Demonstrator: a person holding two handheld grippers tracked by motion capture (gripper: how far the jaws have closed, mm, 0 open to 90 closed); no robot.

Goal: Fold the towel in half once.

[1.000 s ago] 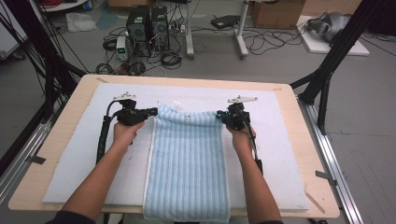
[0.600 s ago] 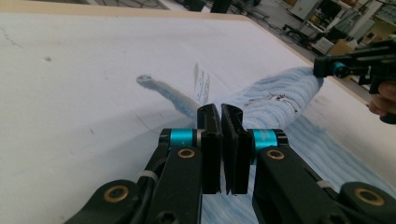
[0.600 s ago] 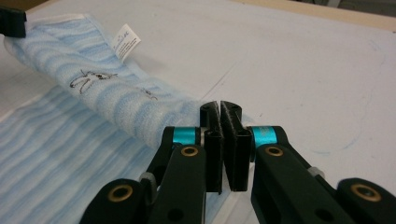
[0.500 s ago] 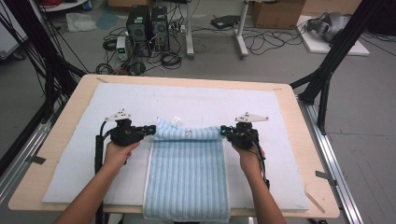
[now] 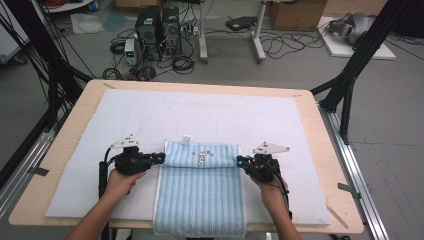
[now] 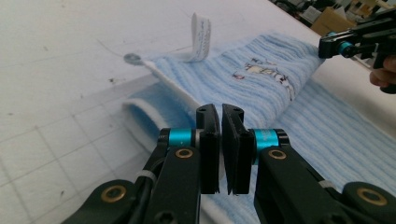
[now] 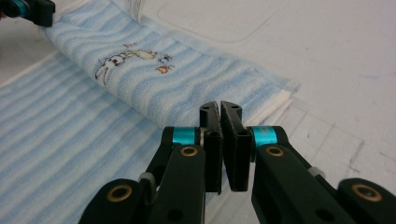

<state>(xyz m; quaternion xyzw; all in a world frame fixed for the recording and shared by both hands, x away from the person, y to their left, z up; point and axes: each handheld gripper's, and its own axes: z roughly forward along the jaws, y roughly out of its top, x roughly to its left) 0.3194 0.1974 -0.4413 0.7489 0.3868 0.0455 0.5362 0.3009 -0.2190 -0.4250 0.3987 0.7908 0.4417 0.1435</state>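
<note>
Towel (image 5: pixel 200 192) between left tongs (image 5: pixel 161 158) and right tongs (image 5: pixel 239 161)

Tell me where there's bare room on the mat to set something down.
The far half of the white mat, beyond the towel's folded edge, is bare. So are the strips outside the left gripper and the right gripper. The near middle is crowded: towel, both grippers and hands.

Both hands reach forward, left gripper (image 5: pixel 159 158) and right gripper (image 5: pixel 240 161) level, fingers nearly closed, pointing inward.
</note>
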